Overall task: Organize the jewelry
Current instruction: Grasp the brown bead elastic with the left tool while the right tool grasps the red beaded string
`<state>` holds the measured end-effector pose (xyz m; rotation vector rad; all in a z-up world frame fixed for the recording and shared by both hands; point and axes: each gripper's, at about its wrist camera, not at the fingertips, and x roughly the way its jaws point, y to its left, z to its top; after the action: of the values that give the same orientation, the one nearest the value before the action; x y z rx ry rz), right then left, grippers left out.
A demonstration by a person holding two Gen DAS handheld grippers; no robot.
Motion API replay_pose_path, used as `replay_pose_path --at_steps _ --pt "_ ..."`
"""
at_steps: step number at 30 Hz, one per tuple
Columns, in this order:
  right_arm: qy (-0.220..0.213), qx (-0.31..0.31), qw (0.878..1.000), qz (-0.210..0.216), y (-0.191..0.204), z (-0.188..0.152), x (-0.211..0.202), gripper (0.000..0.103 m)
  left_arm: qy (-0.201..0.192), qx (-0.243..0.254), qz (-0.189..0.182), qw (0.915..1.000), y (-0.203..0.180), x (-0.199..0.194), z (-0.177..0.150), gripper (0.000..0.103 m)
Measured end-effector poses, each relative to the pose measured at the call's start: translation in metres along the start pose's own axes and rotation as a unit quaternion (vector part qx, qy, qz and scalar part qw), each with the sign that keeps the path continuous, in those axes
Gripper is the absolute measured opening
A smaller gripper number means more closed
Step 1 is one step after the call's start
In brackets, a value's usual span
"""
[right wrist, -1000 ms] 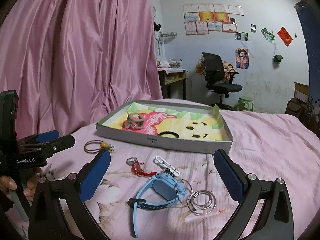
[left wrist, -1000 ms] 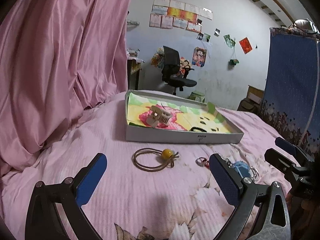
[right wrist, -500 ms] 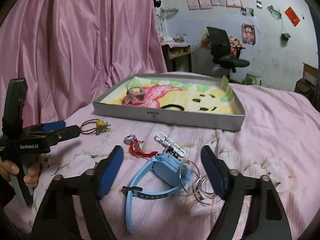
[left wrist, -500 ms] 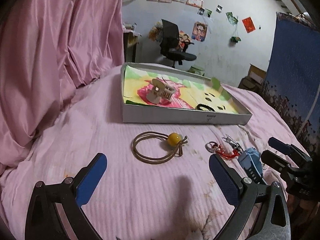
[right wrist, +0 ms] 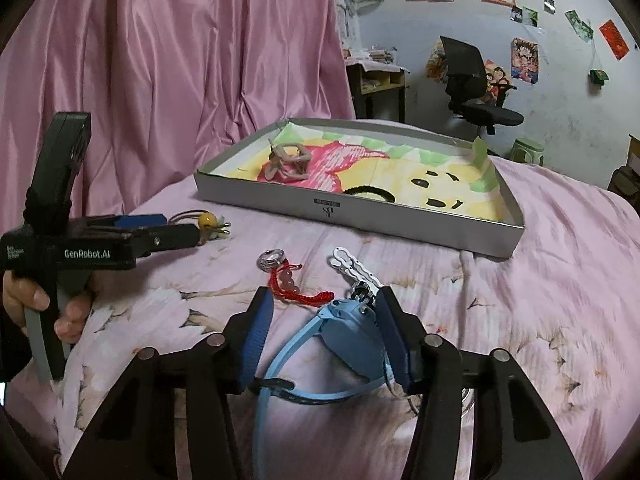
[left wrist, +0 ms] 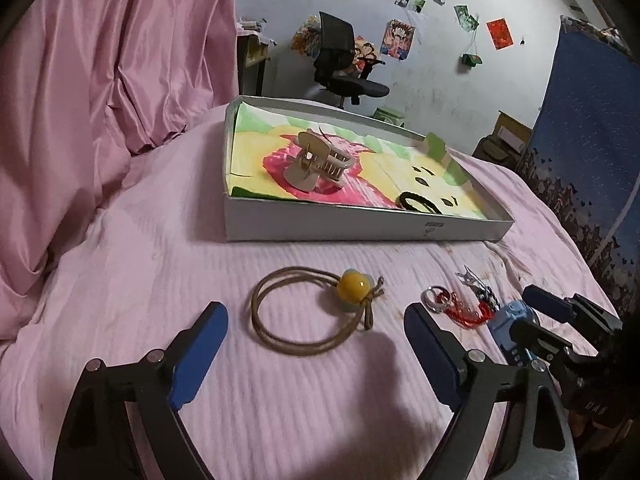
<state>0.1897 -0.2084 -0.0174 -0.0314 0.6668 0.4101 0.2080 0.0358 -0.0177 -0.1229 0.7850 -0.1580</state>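
legibly, "genrobot.ai" (white) on left tool [right wrist: 160, 236]

On the bed [left wrist: 120, 280] the tray [left wrist: 360, 224] lies at twelve o'clock, holding a hair claw [left wrist: 316, 160] and a hair band [left wrist: 418, 202]. Before it lie a hair tie [left wrist: 312, 312], then at three o'clock a ring charm [right wrist: 280, 268], clip [right wrist: 352, 266] and watch [right wrist: 352, 340].

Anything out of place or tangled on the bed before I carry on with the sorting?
Nothing damaged. Only the hair claw clip and a black hair tie are in the box. Loose on the bedspread: brown hair tie with yellow bead, ring on red cord, white chain. The right gripper straddles the blue watch.
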Motion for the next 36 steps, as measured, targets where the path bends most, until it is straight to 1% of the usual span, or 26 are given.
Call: replay_pose_path --at_steps 4,6,10,15,19,20,23,25,27,30,33,34,36 --pt "0.008 -0.013 1.000 0.006 0.001 0.004 0.005 0.045 0.008 -0.004 -0.003 1.0000 0.000 0.008 0.005 0.080" --pt "0.010 -0.026 1.000 0.007 0.004 0.006 0.008 0.043 0.011 -0.006 -0.006 0.9999 0.000 0.011 0.006 0.074" --pt "0.021 -0.046 0.999 0.012 0.010 0.010 0.014 0.043 0.012 -0.009 -0.011 0.9998 0.002 0.015 0.005 0.064" --pt "0.046 -0.067 0.997 0.020 0.012 0.015 0.023 0.043 0.013 -0.011 -0.021 0.9996 0.003 0.016 0.005 0.047" --pt "0.072 -0.092 0.993 0.031 0.015 0.020 0.029 0.043 0.014 -0.010 -0.028 0.9994 0.003 0.017 0.004 0.038" --pt "0.077 -0.099 0.992 0.033 0.016 0.021 0.032 0.038 0.014 -0.010 -0.030 0.9994 0.002 0.017 0.004 0.035" --pt "0.093 -0.121 0.987 0.041 0.020 0.028 0.038 0.033 0.016 -0.010 -0.034 0.9992 0.002 0.018 0.003 0.028" --pt "0.098 -0.131 0.985 0.048 0.023 0.029 0.038 0.030 0.017 -0.009 -0.035 0.9992 0.001 0.018 0.003 0.025" --pt "0.109 -0.147 0.981 0.058 0.027 0.031 0.039 0.030 0.018 -0.006 -0.036 0.9992 0.000 0.019 0.003 0.019" --pt "0.126 -0.177 0.974 0.059 0.033 0.031 0.041 0.028 0.022 0.000 -0.037 0.9991 -0.003 0.020 0.003 0.014" --pt "0.138 -0.192 0.970 0.061 0.036 0.035 0.045 0.015 0.023 0.004 -0.037 0.9991 -0.005 0.021 0.002 0.012" --pt "0.147 -0.187 0.969 0.072 0.036 0.034 0.046 0.008 0.023 0.005 -0.038 0.9990 -0.006 0.020 0.002 0.011" --pt "0.151 -0.189 0.968 0.072 0.037 0.030 0.048 0.008 0.023 0.007 -0.039 0.9990 -0.006 0.020 0.002 0.007"
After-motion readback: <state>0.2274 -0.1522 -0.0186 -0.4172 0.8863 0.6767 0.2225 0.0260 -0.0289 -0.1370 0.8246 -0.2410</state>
